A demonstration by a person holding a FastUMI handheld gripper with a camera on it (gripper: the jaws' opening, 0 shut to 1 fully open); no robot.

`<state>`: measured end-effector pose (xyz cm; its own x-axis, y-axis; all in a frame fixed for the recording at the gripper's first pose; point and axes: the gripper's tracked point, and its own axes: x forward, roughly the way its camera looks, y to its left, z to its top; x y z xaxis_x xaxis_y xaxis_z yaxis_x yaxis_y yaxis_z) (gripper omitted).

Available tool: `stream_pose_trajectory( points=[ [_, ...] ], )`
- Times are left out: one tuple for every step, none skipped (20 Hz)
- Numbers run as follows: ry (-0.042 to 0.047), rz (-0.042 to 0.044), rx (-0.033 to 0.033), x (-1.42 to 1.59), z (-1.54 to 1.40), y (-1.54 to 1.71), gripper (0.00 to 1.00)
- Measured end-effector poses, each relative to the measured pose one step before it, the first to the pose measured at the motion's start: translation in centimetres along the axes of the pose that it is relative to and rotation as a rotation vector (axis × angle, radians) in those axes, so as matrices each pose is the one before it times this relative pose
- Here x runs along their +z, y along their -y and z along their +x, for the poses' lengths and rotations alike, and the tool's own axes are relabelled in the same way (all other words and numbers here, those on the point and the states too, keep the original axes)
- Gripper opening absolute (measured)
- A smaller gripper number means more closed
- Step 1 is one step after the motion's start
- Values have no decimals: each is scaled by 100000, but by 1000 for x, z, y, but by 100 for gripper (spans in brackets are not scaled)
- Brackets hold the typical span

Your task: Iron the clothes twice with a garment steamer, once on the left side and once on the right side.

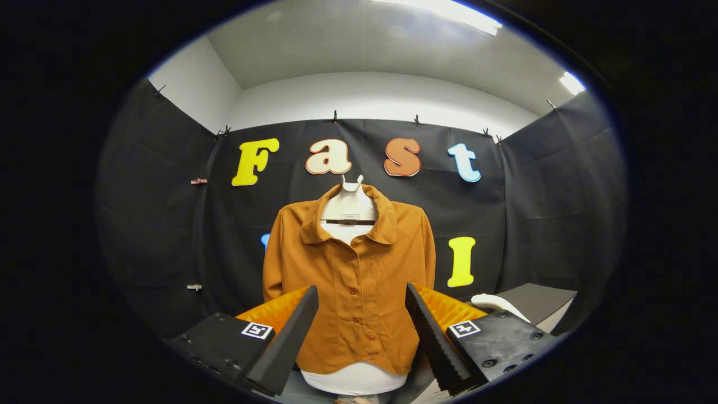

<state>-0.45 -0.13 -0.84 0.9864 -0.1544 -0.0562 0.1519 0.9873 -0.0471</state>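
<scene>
A rust-orange button-up shirt [350,280] hangs on a white mannequin torso [349,210] straight ahead, collar open, buttons down the middle. My gripper [362,336] is open, its two black fingers spread wide with nothing between them; the shirt's lower front shows through the gap, some way beyond the tips. A white curved object, possibly the garment steamer's handle [499,306], lies on a dark surface just beyond the right finger.
A dark grey table or box [541,300] stands to the right of the mannequin. Black cloth walls close the booth on three sides. The mannequin's white base [353,379] shows below the shirt hem.
</scene>
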Motion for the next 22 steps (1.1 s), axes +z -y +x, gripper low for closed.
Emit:
stream_pose_trajectory(
  points=[
    [-270,-351,-1478,-115,-65,72,98],
    [-272,-54,-1432,-139,-19,101,98],
    [-370,199,-1539,-101,3,81,98],
    [-711,105,-1379,-260,43,108,98],
    [-718,-374,-1249,-278,13,106,98],
    [-823,-785,-1186,-266,64,240,98],
    [-945,-712,-1133,-286,72,269,98],
    [-638,-437,-929,-124,137,315,98],
    [-183,-121,-917,-8,187,473,98],
    [2,-6,-677,-47,327,435,98],
    [-257,-209,-661,-201,308,503,98],
    [-640,-307,-465,-331,461,591,98],
    [-732,-263,-805,-307,513,706,98],
    [-547,38,-751,-241,674,893,98],
    [-290,345,-523,-190,599,846,98],
    [46,225,-212,-46,929,897,98],
    [-154,-196,-141,-144,903,994,98],
    [-492,-266,-162,-89,880,967,98],
    [-121,-186,-463,-14,953,1104,98],
    [380,-54,-617,59,947,1348,98],
    [300,-70,-658,39,878,1329,98],
    [-279,58,-562,-145,922,1254,98]
  ],
)
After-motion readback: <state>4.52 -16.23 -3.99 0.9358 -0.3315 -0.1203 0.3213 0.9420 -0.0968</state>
